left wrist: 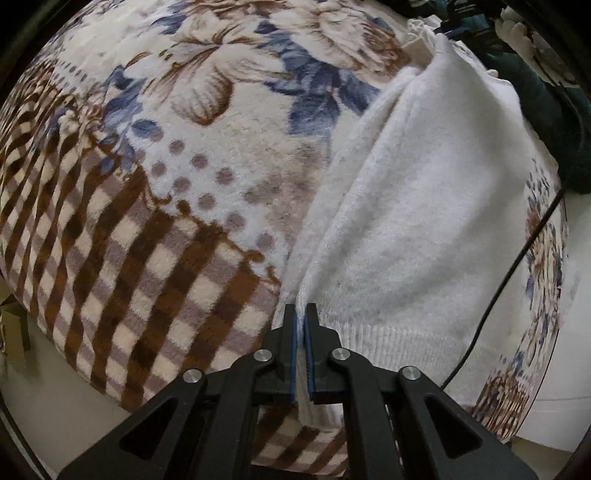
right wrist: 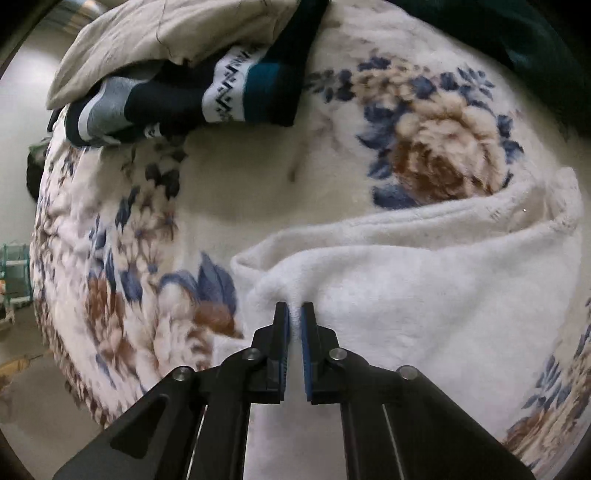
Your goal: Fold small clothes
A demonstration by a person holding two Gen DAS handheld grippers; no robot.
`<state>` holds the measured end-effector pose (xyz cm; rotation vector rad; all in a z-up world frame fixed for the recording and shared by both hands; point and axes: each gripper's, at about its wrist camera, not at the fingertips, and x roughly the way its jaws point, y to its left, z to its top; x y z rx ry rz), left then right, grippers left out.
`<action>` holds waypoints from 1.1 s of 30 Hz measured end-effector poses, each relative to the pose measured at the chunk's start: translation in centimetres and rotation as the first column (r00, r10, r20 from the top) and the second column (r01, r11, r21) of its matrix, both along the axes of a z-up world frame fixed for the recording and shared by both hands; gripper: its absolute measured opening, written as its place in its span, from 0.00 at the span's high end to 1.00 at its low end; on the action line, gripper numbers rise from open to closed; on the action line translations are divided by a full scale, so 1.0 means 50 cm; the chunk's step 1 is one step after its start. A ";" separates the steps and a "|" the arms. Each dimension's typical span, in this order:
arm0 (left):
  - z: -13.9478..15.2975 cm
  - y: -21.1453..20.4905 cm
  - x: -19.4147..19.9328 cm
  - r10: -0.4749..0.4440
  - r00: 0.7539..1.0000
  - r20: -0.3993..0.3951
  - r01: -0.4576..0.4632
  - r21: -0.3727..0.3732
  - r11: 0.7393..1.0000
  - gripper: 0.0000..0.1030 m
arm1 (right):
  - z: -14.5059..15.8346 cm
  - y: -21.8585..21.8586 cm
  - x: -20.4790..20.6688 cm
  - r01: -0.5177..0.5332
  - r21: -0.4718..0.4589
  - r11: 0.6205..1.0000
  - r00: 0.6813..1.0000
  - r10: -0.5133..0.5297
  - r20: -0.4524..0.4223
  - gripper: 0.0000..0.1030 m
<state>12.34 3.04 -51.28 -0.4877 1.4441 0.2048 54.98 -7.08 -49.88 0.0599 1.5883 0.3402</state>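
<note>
White fuzzy sweater (left wrist: 424,206) lies folded on the floral blanket (left wrist: 207,122), ribbed hem showing; left gripper (left wrist: 300,310) and right gripper (right wrist: 294,308) each pinch its edge.

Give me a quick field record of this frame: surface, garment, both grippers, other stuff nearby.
surface: floral and checked fleece blanket
garment: white fuzzy sweater, lying on the blanket, partly folded, ribbed hem toward the left wrist camera
left gripper: shut on the sweater's edge near the hem corner
right gripper: shut on a bunched fold of the sweater
other clothes: dark patterned knit garment at the blanket's far side, under a beige cloth
cable: black cable running across the blanket beside the sweater
</note>
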 end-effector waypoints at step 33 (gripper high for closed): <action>-0.014 0.057 0.666 0.107 0.959 0.263 0.091 -0.639 0.764 0.83 | -0.103 -0.599 -0.238 0.452 0.165 0.876 0.892 -0.443 -0.094 0.34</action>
